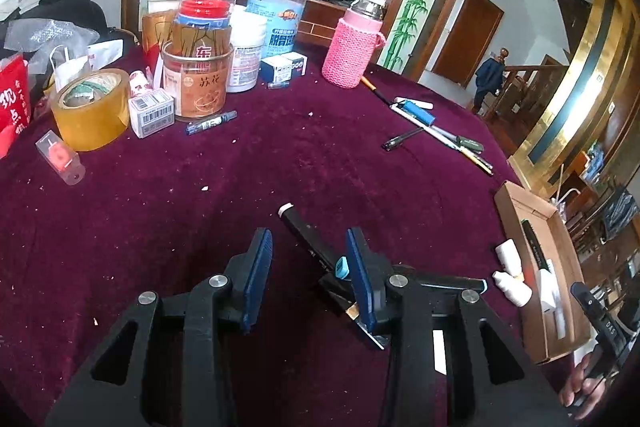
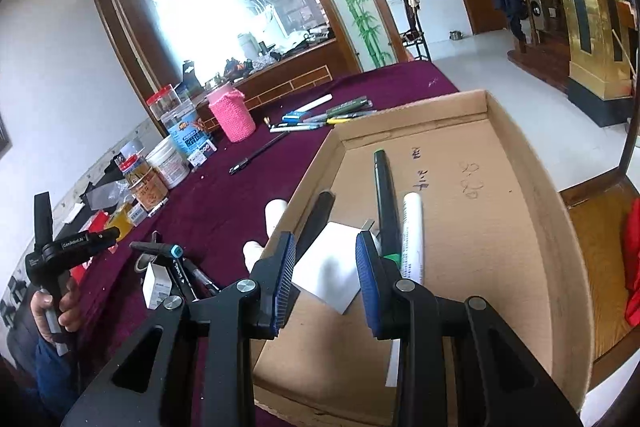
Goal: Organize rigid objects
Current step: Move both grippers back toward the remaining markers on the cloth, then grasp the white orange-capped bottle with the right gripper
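- The left gripper (image 1: 308, 267), low in the left wrist view, stands with its jaws apart and nothing pressed between the pads; a black marker (image 1: 298, 227) lies on the maroon tablecloth (image 1: 200, 207) just ahead, nearer the right-hand pad. If the jaws close from here, that pad may nudge the marker and roll it instead of pinching it.
- More pens (image 1: 436, 131) lie scattered at right of centre, near the table's far edge; a careless sweep could knock them off.
- The right gripper (image 2: 326, 275) hangs over the cardboard box (image 2: 520, 195), jaws apart and gripping nothing. A white card (image 2: 332, 267) lies in the gap behind them, with a black pen (image 2: 386, 195) and a white tube (image 2: 414, 227) just beyond; lowering could catch the card and shift the sorted items.
- Two white bottles (image 1: 514, 279) lie against the box's outer wall and may roll if bumped.
- The crowded jars and tape roll (image 1: 90, 109) at upper left could topple under a wide reach.
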A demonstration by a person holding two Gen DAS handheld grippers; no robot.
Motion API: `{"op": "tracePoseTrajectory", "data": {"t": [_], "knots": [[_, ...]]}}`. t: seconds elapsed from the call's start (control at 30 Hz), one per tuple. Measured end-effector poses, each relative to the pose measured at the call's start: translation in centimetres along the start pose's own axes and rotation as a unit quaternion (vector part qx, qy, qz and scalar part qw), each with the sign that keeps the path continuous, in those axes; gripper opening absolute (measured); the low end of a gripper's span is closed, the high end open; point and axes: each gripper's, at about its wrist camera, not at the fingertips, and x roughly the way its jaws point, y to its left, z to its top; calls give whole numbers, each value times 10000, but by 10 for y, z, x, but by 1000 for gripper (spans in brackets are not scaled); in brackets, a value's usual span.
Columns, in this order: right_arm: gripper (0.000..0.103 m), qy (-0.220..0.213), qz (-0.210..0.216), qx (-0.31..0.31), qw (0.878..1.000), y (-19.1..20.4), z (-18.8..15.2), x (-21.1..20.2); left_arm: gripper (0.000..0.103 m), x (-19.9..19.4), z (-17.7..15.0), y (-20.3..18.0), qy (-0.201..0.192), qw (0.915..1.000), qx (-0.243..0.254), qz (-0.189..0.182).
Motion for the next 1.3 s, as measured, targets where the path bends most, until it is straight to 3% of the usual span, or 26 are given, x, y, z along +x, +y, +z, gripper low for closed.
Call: {"op": "tracePoseTrajectory", "data": {"t": [0.13,0.3,0.37,0.43,0.57,0.7,1.13,1.3], "knots": [[28,135,287,46,9995,3,-1,3,36,6,-5,7,261,9995,-173,-64],[28,141,369,-94,9992,13,-3,1,36,26,-7,-4,533,9986,51,-54],[28,540,707,-49,9960,23,6,12,36,34,-8,-3,700,9975,18,-96],[28,587,607,-325,9959,42,18,20,36,38,-9,0,789,9968,-12,-79],[28,614,1320,-144,9892,87,41,53,36,31,-11,6,514,9985,-129,147],[28,757,1644,-40,9835,118,33,80,36,34,-14,7,480,9982,-135,320],[28,1430,2124,233,9664,107,6,113,36,45,-16,10,688,9964,-135,481],[28,1309,2047,252,9697,105,13,105,36,42,-15,9,665,9968,-137,412]]}}
